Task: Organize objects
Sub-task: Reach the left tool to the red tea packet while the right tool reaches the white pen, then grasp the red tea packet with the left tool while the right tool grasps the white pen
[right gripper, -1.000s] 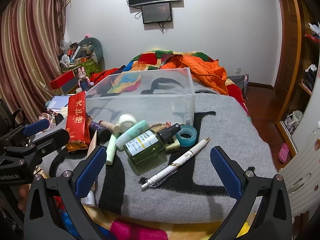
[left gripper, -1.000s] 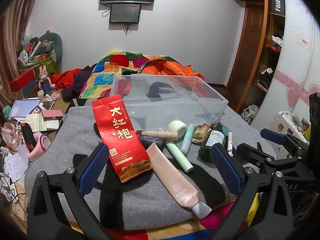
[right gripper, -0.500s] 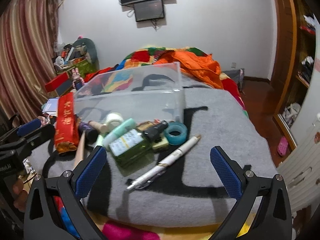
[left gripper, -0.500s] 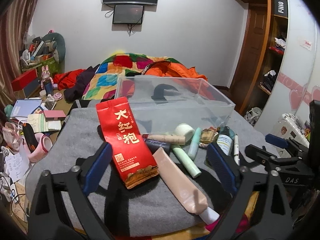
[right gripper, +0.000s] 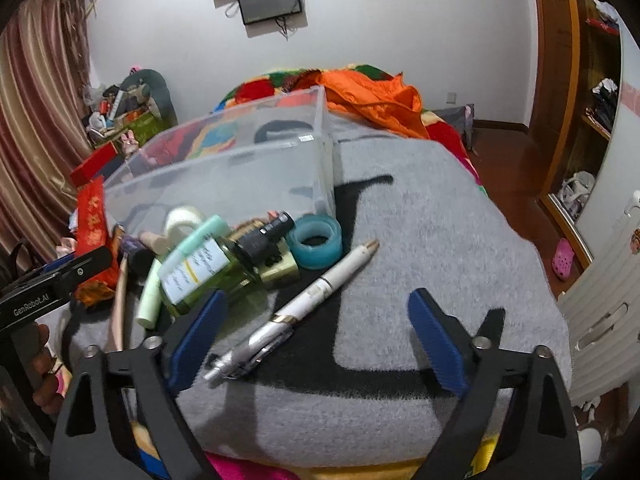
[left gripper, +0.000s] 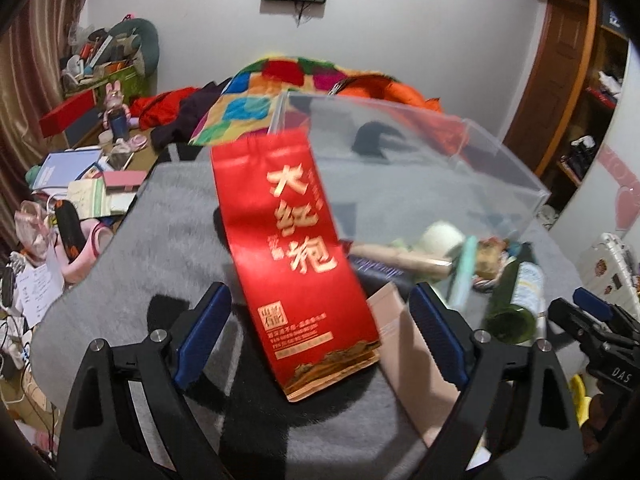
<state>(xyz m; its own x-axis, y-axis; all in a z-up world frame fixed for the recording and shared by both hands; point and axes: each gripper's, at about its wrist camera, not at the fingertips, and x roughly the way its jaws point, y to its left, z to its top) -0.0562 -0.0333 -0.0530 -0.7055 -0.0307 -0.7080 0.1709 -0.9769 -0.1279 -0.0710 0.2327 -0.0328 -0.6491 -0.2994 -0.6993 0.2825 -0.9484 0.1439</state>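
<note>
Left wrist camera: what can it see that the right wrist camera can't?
Only the left wrist view shows the big gold writing on the front of the red tea packet, lying between the open left gripper. Only the right wrist view shows the white pen, between the closing right gripper, and the teal tape roll. Both show the clear plastic bin and green bottle.
</note>
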